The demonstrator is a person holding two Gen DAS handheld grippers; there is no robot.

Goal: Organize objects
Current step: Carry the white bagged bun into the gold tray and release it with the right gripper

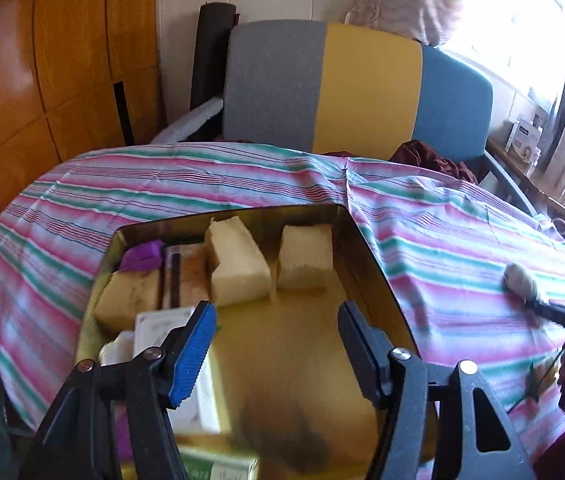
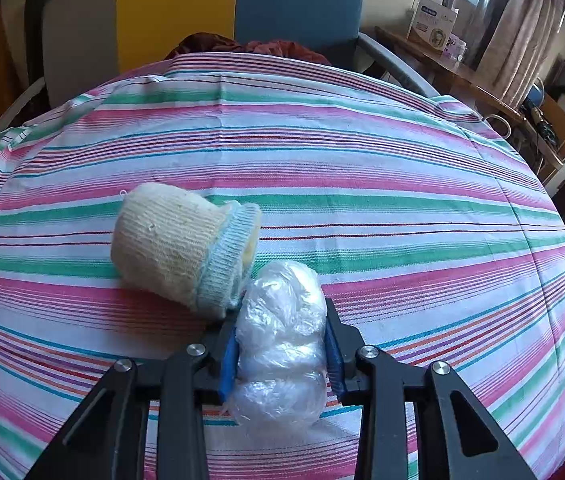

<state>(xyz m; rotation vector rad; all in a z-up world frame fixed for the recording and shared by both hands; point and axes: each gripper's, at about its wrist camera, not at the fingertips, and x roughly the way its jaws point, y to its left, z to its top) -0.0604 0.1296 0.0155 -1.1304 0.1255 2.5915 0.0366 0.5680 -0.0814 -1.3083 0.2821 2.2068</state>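
Left wrist view: left tool (image 1: 276,322) hangs wide, nothing between its pads, over a gold box (image 1: 366,248) on the striped surface (image 1: 462,248). Box holds two pale foam blocks (image 1: 238,266) at the back, a purple scrap (image 1: 142,256), cartons and a sponge-like piece on the left; bare floor in the middle and right. At the far right edge the right tool (image 1: 538,304) shows beside a sock (image 1: 518,278), its jaws unreadable here. Right wrist view: right tool (image 2: 282,350) is clamped narrow on a plastic wad (image 2: 282,336), pads pressing both sides, wad resting on the surface. Sock (image 2: 180,246), cream with a blue cuff, lies just left of the wad, cuff touching or nearly touching it. Likely step: carry the wad to the box. Do it well: lift straight up first so the sock cuff isn't dragged, keep the squeeze steady since crinkly film may slip, aim for the bare box floor, keep the left tool clear of the drop path.
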